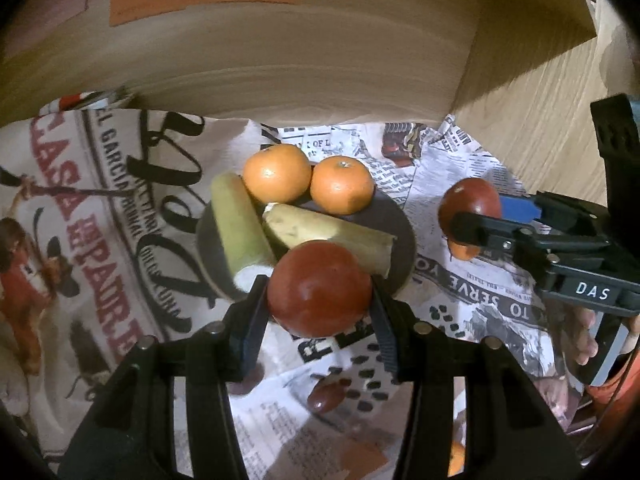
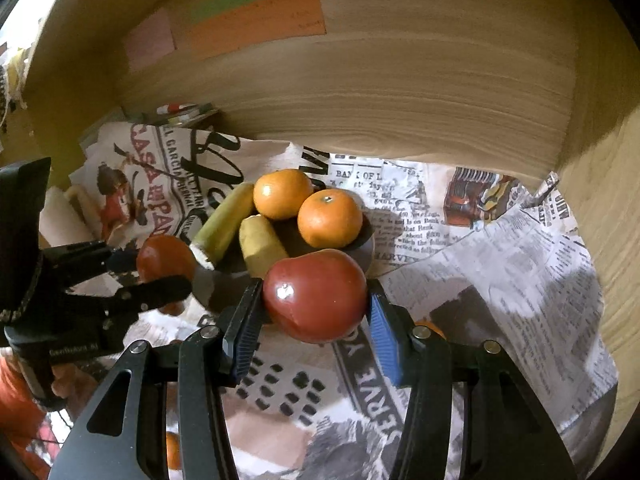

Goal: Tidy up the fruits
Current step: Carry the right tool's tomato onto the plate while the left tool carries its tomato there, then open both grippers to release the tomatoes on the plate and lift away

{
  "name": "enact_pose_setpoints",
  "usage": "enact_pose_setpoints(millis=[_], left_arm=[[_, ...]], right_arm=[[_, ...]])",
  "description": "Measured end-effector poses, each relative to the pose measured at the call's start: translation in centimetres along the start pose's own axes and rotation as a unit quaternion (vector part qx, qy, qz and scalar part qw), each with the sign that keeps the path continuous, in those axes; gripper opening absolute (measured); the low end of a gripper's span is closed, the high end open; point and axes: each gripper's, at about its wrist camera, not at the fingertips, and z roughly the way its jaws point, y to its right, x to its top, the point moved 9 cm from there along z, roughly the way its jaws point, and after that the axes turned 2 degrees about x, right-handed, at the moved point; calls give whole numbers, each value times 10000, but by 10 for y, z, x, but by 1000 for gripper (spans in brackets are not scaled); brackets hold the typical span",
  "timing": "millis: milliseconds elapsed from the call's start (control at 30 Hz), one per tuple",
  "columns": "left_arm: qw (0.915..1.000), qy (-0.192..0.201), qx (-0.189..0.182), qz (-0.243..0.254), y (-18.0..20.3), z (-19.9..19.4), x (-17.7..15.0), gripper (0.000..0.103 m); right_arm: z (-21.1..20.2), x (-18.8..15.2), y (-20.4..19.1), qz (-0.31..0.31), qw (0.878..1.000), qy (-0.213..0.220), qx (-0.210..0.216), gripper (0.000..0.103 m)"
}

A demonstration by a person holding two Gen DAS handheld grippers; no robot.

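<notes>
Your left tongs (image 1: 320,300) are clamped on a red apple (image 1: 319,288) just at the near rim of the dark plate (image 1: 400,240), which carries two bananas (image 1: 240,224) and two oranges (image 1: 342,185). Your right tongs (image 2: 314,304) grip a second red apple (image 2: 315,295), above the newspaper-covered tabletop (image 2: 500,264).

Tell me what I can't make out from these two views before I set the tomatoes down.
- Plate: left wrist view, its near rim is hidden behind the left tomato.
- Small orange fruit: right wrist view, mostly hidden behind the right jaws.
- Dark round thing on the newspaper: left wrist view, too blurred to identify.
- Sticky notes: writing too small to read.
</notes>
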Motion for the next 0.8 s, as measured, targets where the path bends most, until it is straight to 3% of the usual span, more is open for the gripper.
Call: enact_pose_setpoints(millis=[533,800], left_arm=[[9999,-110,76,51,9,33,3,49],[10000,-86,41,-14,6,34,4,50]], right_arm=[[61,4,19,220,9982,-553,21,47],[71,6,19,265,9980,-578,39,49]])
